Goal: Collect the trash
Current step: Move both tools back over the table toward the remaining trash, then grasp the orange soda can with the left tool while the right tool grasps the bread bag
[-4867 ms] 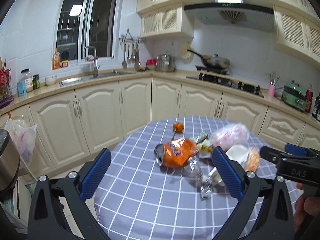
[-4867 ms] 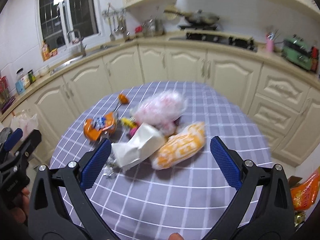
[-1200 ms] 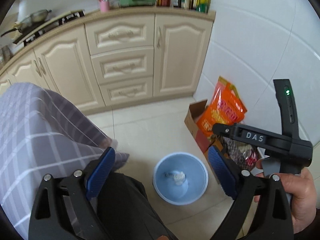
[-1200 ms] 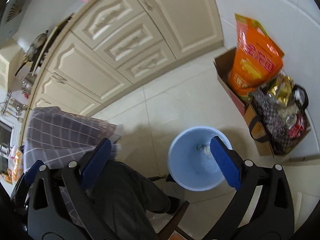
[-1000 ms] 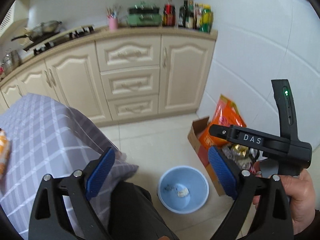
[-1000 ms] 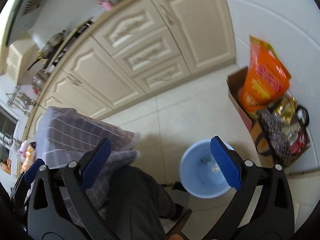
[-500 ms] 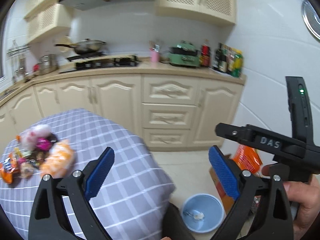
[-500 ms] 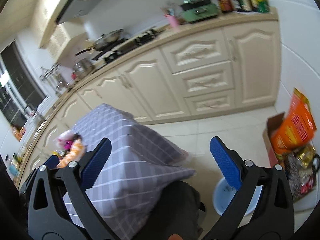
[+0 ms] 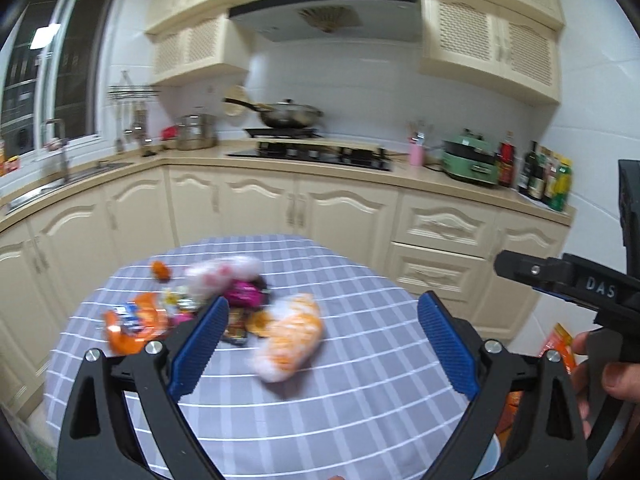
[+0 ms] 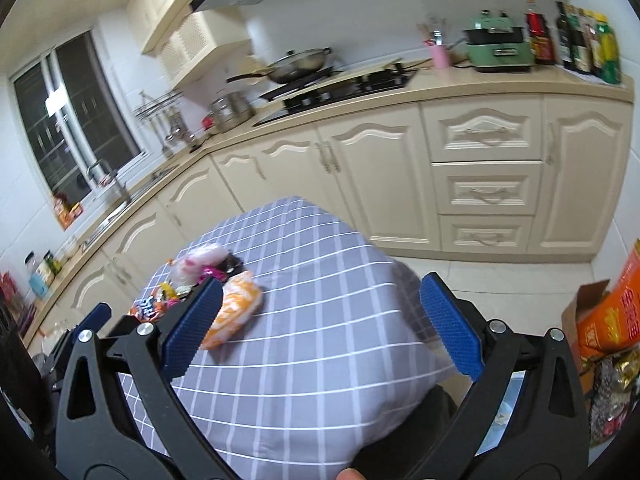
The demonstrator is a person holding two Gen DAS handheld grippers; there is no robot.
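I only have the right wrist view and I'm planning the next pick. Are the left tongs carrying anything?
Observer: No. The left tongs are open and empty above the tablecloth.
Operator: Is there any trash that my near finger hides?
Observer: Yes, a small orange piece lies alone at the far side, apart from the pile.
Operator: Anything else?
Observer: A dark wrapper lies against the left of the orange-and-white packet.

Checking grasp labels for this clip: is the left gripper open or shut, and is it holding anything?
Open and empty. In the left wrist view the left gripper has its blue pads spread wide, with only the checked tablecloth showing between them.
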